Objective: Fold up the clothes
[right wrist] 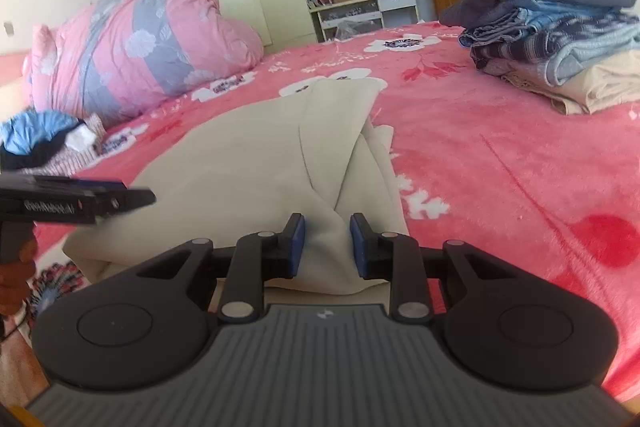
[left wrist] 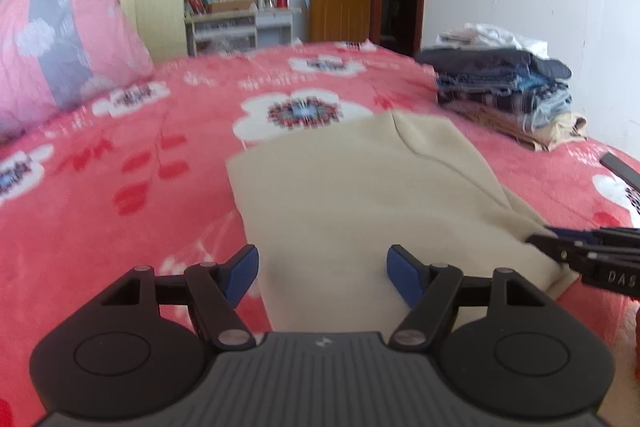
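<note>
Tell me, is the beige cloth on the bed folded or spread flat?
Folded. The beige cloth lies doubled over itself, with layered edges and a diagonal crease visible on the pink floral blanket.

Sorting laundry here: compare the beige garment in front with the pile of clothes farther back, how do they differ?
The beige garment is one piece, lying low and loosely folded between the grippers; the pile of clothes is many pieces stacked high. The garment is plain beige; the pile mixes blue, dark, white and beige. Both rest on the pink bedspread.

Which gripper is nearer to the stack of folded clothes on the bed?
Right. The right gripper is at the beige garment's edge on the side facing the stack of folded clothes. The left gripper is over the garment's other side, farther from the stack.
</note>
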### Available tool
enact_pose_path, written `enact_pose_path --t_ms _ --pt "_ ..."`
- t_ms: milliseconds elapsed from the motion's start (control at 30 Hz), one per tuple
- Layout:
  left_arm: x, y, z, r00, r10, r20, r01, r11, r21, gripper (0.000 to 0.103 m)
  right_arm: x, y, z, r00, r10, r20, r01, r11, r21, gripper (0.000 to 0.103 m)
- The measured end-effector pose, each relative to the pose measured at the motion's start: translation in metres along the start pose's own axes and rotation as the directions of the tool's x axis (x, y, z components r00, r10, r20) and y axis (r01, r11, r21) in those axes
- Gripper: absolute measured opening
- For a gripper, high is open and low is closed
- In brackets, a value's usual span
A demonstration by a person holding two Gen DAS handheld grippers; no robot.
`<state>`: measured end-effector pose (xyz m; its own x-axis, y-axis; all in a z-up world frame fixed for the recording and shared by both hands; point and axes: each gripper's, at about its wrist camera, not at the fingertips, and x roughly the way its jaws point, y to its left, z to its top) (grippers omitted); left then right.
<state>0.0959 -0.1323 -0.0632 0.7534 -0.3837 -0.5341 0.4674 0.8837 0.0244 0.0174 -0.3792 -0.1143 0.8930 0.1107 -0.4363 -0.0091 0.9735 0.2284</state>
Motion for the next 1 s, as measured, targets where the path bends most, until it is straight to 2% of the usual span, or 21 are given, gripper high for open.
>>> enact_pose_path --t_ms 167,300,467,1000 --pt "-0.009 -0.012 0.011 0.996 -0.049 0.079 0.046 0.998 0.038 0.072 -0.001 0.009 -0.004 1.0 -0.024 0.007 0.024 0.998 -0.051 0.024" --pt "0.007 -0.029 0.008 0.997 -0.08 0.023 0.078 0.993 0.088 0.072 0.0 0.011 -0.004 1.0 -0.026 0.008 0.026 0.998 -0.055 0.025" --pt "0.017 -0.027 -0.002 0.997 -0.069 -0.017 0.07 0.997 0.023 0.073 0.0 0.015 -0.005 0.999 -0.042 0.012 0.043 0.996 -0.084 0.025" --pt "0.016 -0.026 -0.006 0.998 -0.069 -0.015 0.069 0.998 0.013 0.073 0.0 0.014 -0.006 0.999 -0.039 0.018 0.04 0.996 -0.081 0.025"
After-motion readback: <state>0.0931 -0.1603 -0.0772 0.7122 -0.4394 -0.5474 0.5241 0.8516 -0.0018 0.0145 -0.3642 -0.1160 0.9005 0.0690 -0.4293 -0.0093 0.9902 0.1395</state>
